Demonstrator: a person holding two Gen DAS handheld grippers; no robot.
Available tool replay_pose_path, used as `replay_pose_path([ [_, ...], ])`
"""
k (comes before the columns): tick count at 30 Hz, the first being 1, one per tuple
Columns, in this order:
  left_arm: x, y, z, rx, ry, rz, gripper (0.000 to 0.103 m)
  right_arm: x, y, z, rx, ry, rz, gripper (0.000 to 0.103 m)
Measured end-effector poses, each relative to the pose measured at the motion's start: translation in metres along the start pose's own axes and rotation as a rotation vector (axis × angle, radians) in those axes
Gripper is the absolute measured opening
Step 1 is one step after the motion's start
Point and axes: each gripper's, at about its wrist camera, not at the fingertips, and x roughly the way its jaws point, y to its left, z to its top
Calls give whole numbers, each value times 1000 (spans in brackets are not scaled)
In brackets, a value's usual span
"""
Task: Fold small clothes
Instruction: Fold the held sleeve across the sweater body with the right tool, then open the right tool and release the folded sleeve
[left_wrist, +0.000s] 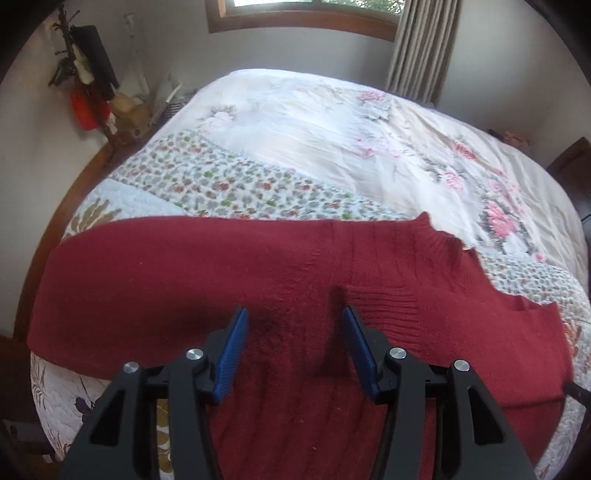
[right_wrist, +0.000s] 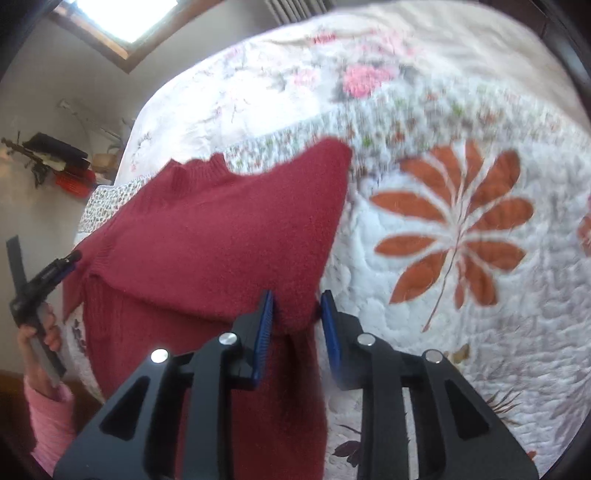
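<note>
A dark red knitted sweater (left_wrist: 258, 280) lies spread across the near end of the bed, its ribbed collar (left_wrist: 428, 229) toward the right. My left gripper (left_wrist: 295, 319) hovers just over its middle, open, with nothing between the blue pads (left_wrist: 232, 347). In the right wrist view a folded-over part of the sweater (right_wrist: 221, 236) rises from the quilt, and my right gripper (right_wrist: 297, 308) is shut on its lower edge, with fabric bunched between the pads. The left gripper (right_wrist: 55, 271) shows there at the sweater's left edge, held by a hand in a pink sleeve (right_wrist: 48, 413).
The bed carries a floral quilt (right_wrist: 454, 229) with large orange leaf prints and a pale flowered cover (left_wrist: 332, 129) farther back. A wooden bed frame (left_wrist: 74, 192) runs along the left. A coat stand with clutter (left_wrist: 88, 85) fills the far left corner, and a window with a curtain (left_wrist: 421, 44) is behind.
</note>
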Motion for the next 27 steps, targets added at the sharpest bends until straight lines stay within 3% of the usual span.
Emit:
replay_pose_path([
  [3, -12, -24, -3, 34, 9, -134, 60, -11, 19, 7, -34, -57, 46, 29],
  [5, -6, -41, -7, 51, 53, -208, 61, -5, 27, 10, -45, -39, 91, 29],
  [7, 9, -51, -13, 72, 91, -204, 61, 12, 27, 11, -25, 17, 85, 29],
  [9, 33, -56, -20, 89, 146, -148, 61, 31, 18, 6, 12, 68, 47, 23],
  [12, 46, -52, -25, 81, 164, -159, 61, 36, 12, 0, 20, 60, 55, 21],
  [15, 31, -46, -23, 74, 158, -168, 62, 22, 25, 0, -18, 40, 13, 36],
  [16, 21, -40, -22, 61, 150, -180, 68, 16, 35, 0, -51, 21, -15, 50],
  [18, 4, -25, -24, 36, 127, -201, 83, 8, 58, -3, -127, -12, -60, 54],
  [19, -5, -11, -25, 19, 112, -194, 85, 8, 70, -2, -158, -16, -73, 54],
  [23, -27, 57, -35, -70, 90, -151, 85, 16, 99, -6, -192, 14, 1, 54],
  [27, -39, 148, -53, -217, 103, -81, 85, 30, 123, -7, -213, 39, 14, 54],
])
